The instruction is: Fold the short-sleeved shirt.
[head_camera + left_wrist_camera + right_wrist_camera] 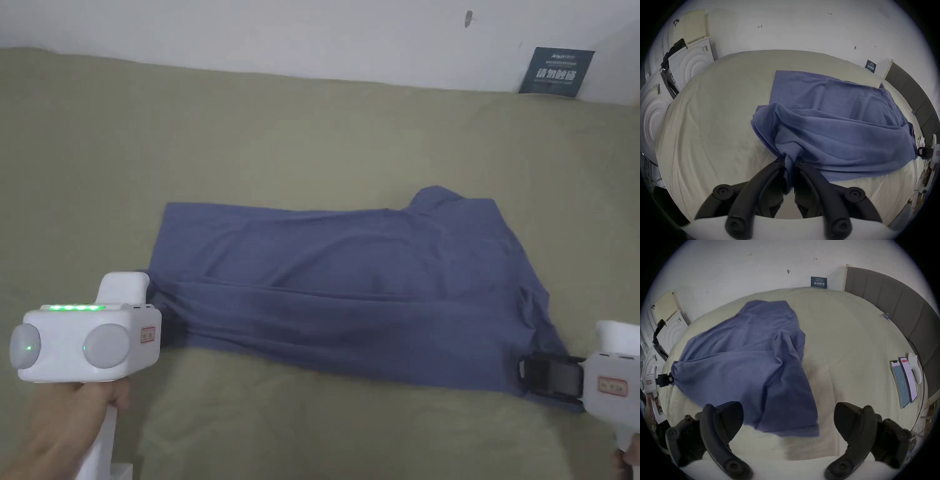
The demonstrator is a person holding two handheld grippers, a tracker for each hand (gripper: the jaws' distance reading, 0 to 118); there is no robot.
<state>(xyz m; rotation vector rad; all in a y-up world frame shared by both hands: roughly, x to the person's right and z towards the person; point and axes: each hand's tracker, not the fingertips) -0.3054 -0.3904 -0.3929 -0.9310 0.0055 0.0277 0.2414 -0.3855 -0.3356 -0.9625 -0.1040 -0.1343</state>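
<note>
While the blue shirt [350,294] lies folded lengthwise across the middle of the bed [281,137], the left gripper [790,164] pinches a bunched bit of its hem, jaws pressed together on the cloth at lower centre of the left gripper view. In the head view that gripper's white body sits at lower left, a hand [69,419] wrapped round its handle. The right gripper [788,420] is spread wide, jaws well apart at the bottom of its own view, with the shirt's near edge lying on the bed between them, not gripped. In the head view it's at the lower right edge, right by the shirt's corner. Two phones [903,381] lie at right in the right gripper view, near the grey headboard [899,305].
</note>
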